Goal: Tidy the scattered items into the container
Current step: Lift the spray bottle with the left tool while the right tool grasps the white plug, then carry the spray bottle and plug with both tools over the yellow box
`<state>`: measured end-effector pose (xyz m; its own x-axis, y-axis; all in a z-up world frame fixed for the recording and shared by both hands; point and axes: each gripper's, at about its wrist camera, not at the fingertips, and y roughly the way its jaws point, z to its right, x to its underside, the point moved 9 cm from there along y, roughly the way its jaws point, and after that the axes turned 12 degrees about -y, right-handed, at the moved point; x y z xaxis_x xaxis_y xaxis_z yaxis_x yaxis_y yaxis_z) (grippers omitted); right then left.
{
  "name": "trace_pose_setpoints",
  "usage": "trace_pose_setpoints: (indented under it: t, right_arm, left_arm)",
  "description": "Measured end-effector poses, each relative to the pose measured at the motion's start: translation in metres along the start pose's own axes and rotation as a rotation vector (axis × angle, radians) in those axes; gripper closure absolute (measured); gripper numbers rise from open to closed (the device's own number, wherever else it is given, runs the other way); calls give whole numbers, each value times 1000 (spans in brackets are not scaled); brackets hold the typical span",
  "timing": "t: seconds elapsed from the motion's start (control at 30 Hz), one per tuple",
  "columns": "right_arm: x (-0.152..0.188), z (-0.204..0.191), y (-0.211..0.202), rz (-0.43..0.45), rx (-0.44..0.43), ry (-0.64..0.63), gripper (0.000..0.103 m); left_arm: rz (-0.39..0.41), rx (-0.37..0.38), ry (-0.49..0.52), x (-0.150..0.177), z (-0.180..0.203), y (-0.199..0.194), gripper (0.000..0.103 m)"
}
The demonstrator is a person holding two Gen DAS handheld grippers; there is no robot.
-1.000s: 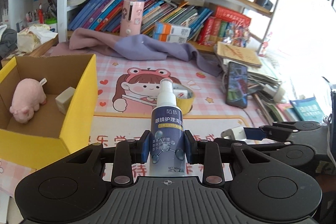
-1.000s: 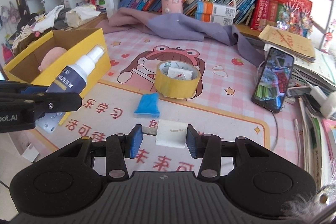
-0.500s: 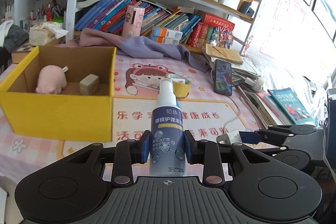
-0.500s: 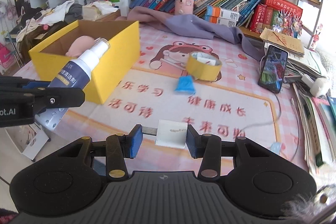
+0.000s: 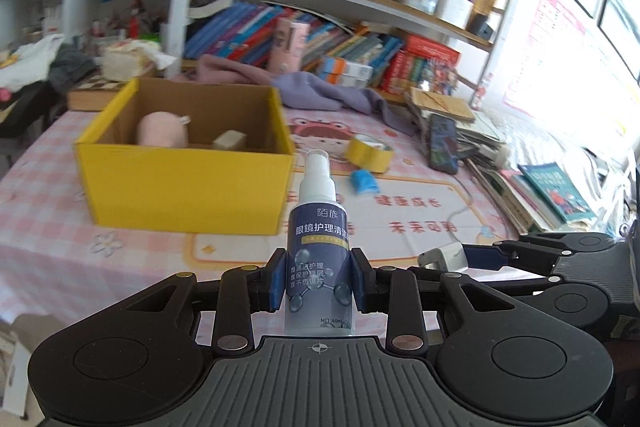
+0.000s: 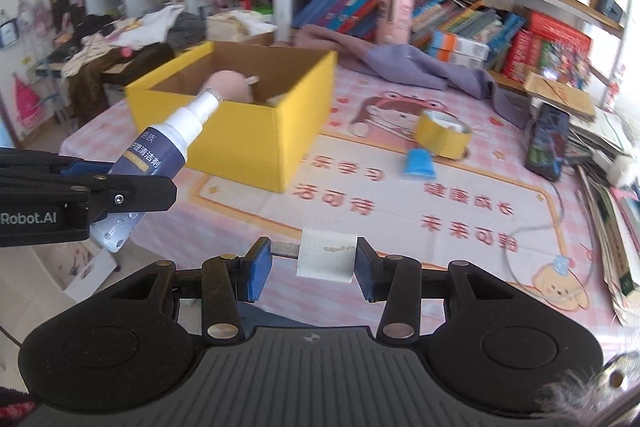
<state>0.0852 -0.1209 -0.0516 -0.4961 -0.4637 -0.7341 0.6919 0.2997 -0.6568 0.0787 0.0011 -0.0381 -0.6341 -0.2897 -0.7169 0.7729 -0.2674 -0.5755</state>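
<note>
Bookshelves crammed with books run behind a desk covered by a pink checked mat with a cartoon girl on it.

From the left wrist view, my left gripper (image 5: 319,285) is clamped on a spray bottle (image 5: 319,247), blue pads pressed against both sides of its dark label. It stands upright, nozzle up, near the front wall of the yellow box (image 5: 184,187) but outside it. A pink plush toy (image 5: 162,129) and a small beige block (image 5: 230,140) already lie inside. A yellow tape roll (image 5: 370,155) and a blue packet (image 5: 364,182) are on the mat, right of the box. The label carries Chinese characters and "NET: 60ml".

From the right wrist view, my right gripper (image 6: 306,263) is closed on a white charger plug (image 6: 326,259), with a metal prong against the left pad. "Robot.AI" is printed on the left gripper's side.

To do this well, I judge the bottle should be carried over the rim, lowered beside the plush and then released, so it does not tip onto the block. The plug can follow, placed in a free corner.
</note>
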Motion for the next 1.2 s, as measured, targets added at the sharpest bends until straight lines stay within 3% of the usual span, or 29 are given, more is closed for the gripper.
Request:
trace_pose_setpoints:
  t: [0.3, 0.7, 1.2]
  right_arm:
    - [-20, -44, 6, 15, -87, -88, 61]
    - [-35, -79, 15, 26, -146, -146, 61]
    - [-78, -59, 17, 98, -107, -158, 61]
  left_arm:
    - [50, -68, -78, -2, -43, -30, 72]
    - [78, -103, -101, -6, -69, -45, 72]
    - [132, -109, -19, -55, -77, -45, 72]
